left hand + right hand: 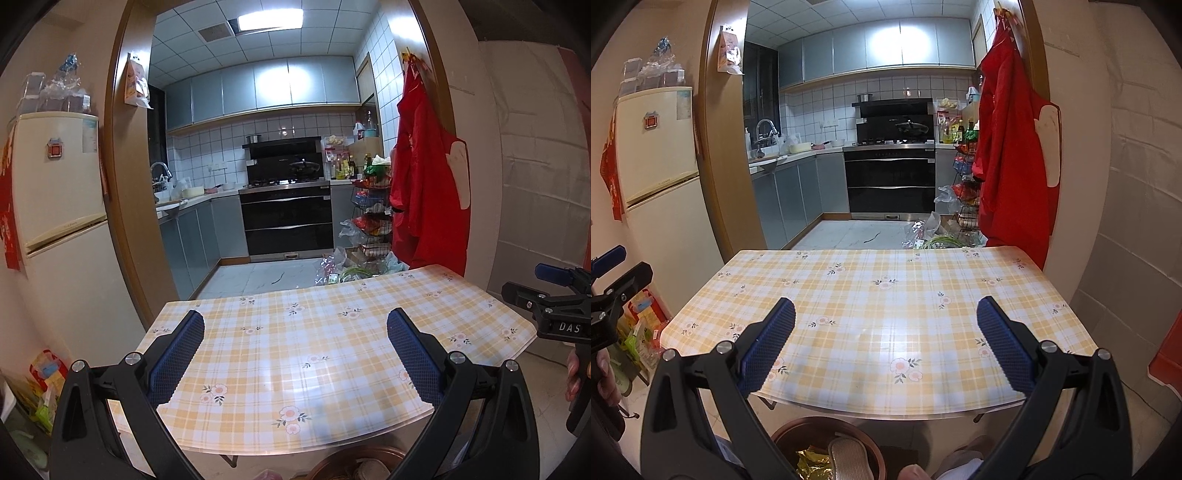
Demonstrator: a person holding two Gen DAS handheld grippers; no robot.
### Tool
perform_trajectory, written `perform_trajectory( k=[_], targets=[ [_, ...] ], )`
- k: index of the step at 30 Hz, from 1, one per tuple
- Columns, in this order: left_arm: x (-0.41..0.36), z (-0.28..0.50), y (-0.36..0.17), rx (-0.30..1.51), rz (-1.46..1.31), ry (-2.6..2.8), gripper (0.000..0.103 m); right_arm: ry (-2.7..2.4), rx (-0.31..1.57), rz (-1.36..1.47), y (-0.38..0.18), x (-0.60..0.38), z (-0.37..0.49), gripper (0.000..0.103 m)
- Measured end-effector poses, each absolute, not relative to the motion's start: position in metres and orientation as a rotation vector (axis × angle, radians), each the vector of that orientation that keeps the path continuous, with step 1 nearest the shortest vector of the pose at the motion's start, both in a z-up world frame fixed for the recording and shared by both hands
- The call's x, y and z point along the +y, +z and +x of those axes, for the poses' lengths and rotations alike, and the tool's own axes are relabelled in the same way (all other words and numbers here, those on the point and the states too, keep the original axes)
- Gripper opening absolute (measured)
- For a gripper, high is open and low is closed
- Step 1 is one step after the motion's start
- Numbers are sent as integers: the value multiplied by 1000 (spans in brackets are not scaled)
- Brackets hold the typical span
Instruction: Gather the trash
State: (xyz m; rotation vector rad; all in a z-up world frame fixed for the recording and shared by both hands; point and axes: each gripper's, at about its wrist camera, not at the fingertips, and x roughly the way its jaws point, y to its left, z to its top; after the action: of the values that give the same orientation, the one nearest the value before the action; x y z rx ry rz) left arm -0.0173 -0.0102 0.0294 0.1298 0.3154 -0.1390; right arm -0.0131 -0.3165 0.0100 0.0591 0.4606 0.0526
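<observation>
Down under the near edge of the table, in a round brown basin (872, 441): one crumpled piece of gold foil trash (812, 466), just beside one beige woven pad-like thing (849, 461). No clear long axis to the foil, bunched as it is, and cut off by the bottom of the picture; the beige piece lengthwise away from the camera, rounded end towards the table. Seen only as a brown rim (334, 459) from the left wrist.

Above it, one table under a glossy yellow-and-white checked cloth with small flowers (332, 362).

Two tongs, both level over that near edge and aimed at the kitchen doorway. Left gripper (295, 320): spread wide, nothing between its two textured blue pads. Right gripper (885, 307): likewise spread wide, two blue pads, nothing pinched. Four pads counted in all.

Readable writing: "DAS" in white letters on the black body of the right gripper, at the right edge of the left wrist view. Stickers on the one cream two-door fridge (55, 192) too small to read.

Beyond: one black built-in oven (284, 221) and one red garment hanging at the door frame (424, 184).
</observation>
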Motion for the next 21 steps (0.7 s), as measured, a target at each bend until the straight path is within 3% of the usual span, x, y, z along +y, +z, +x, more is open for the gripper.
perform_trajectory(
  k=[21],
  targets=[
    [-12, -17, 30, 316, 140, -139, 97, 52, 479, 62, 9, -314, -12, 97]
  ],
)
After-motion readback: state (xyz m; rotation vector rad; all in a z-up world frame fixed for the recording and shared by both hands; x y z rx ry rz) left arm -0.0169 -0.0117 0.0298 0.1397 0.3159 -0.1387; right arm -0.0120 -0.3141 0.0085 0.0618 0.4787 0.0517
